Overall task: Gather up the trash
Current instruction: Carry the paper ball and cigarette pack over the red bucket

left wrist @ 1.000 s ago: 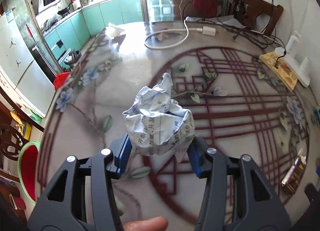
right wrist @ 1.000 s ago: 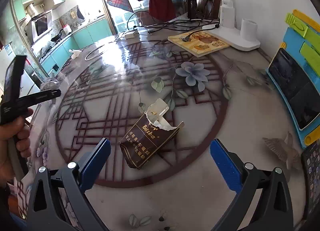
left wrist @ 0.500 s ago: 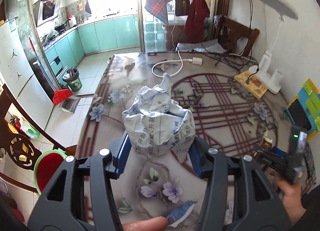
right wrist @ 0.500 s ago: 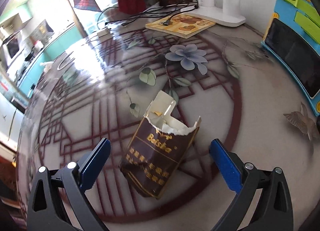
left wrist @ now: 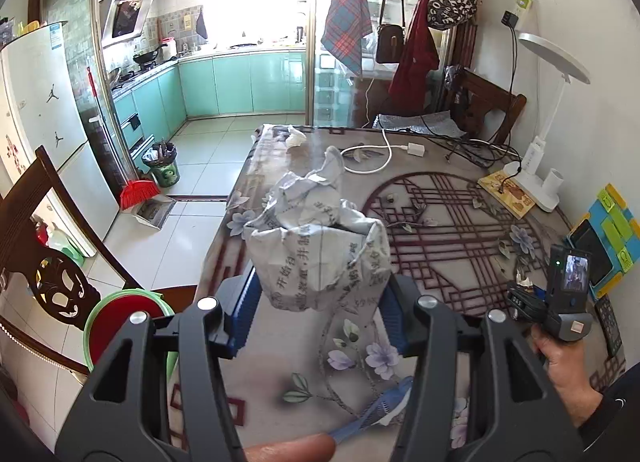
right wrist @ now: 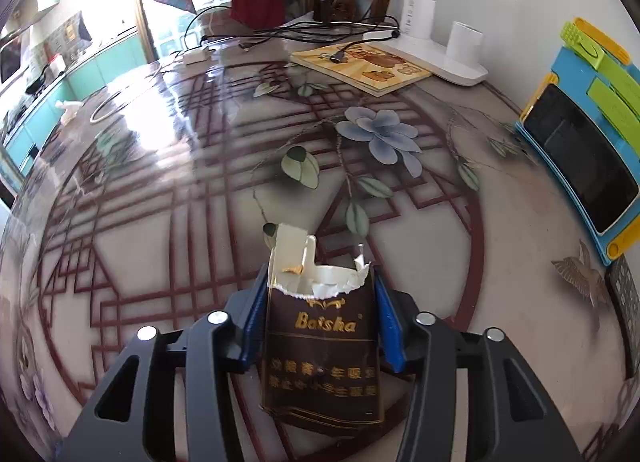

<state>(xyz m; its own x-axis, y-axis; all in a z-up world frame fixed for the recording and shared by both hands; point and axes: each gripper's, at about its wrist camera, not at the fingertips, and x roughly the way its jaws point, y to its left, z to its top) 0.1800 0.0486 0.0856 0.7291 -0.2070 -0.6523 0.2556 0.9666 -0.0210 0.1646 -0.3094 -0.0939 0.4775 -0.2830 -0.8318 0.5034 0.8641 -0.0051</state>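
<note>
My left gripper (left wrist: 318, 308) is shut on a crumpled ball of printed white paper (left wrist: 320, 246) and holds it high above the table. My right gripper (right wrist: 320, 314) is shut on a torn-open dark brown cigarette pack (right wrist: 322, 346) marked "Baisha", low over the table. The right gripper also shows in the left wrist view (left wrist: 536, 302), held in a hand at the table's right side. A small crumpled tissue (left wrist: 296, 136) lies at the table's far left corner. A green trash bin (left wrist: 162, 166) stands on the kitchen floor.
The table (right wrist: 168, 166) has a floral cover. On it are a white cable with charger (left wrist: 384, 152), a yellow book (right wrist: 360, 66), a white lamp base (right wrist: 440, 50) and a blue tablet case (right wrist: 580, 150). A chair (left wrist: 48, 246) and a green basin (left wrist: 116, 322) stand at the left.
My left gripper has risen and pulled back with the paper ball. My right gripper has moved down onto the cigarette pack and shut on it.
</note>
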